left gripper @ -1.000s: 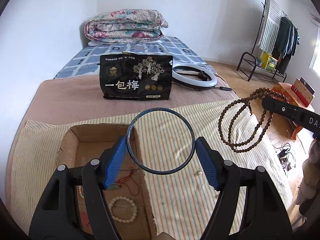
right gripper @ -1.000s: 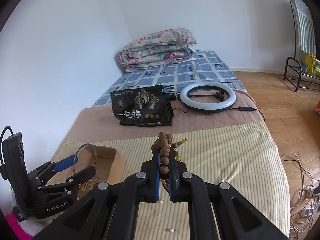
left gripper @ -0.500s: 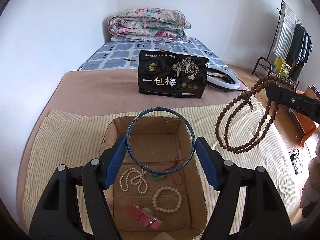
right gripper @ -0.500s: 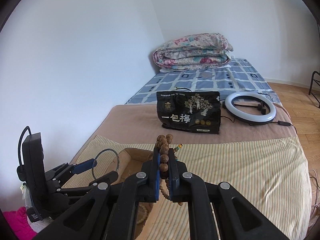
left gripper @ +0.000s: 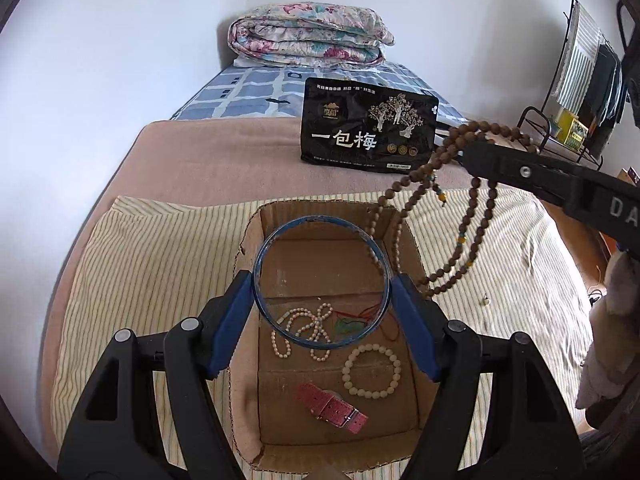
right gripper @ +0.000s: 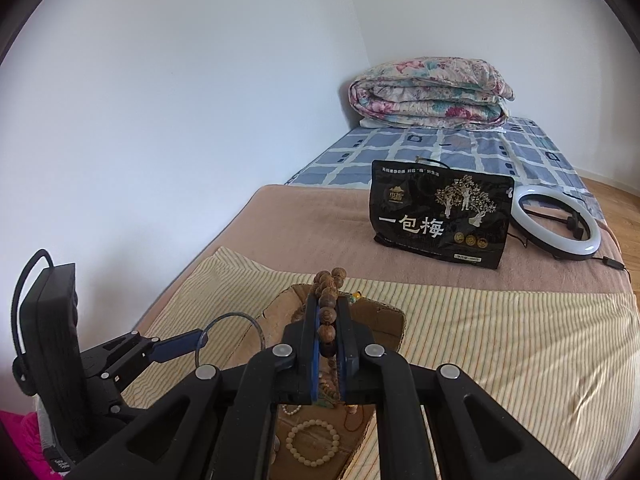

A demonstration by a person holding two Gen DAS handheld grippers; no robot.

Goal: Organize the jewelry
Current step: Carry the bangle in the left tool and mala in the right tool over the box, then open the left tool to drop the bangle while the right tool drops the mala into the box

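My left gripper (left gripper: 322,294) is shut on a thin blue bangle (left gripper: 280,238) and holds it above the open cardboard box (left gripper: 250,248). The box holds a white pearl necklace (left gripper: 298,330), a cream bead bracelet (left gripper: 372,370), a pink watch strap (left gripper: 332,406) and a red-corded green pendant (left gripper: 346,324). My right gripper (right gripper: 328,312) is shut on a long brown wooden bead necklace (left gripper: 468,236), which hangs over the box's far right corner. In the right wrist view the beads (right gripper: 328,292) sit between the pads and the left gripper (right gripper: 202,338) with the bangle is at the lower left.
The box stands on a striped cloth (left gripper: 160,248) over a tan blanket. A black snack bag (left gripper: 368,128) stands behind it, a ring light (right gripper: 556,226) to its right, a folded quilt (left gripper: 308,42) at the back. A small loose bead (left gripper: 485,300) lies on the cloth.
Both grippers have moved left. The bangle is now further over the box, and the wooden necklace has come over the box's far right corner.
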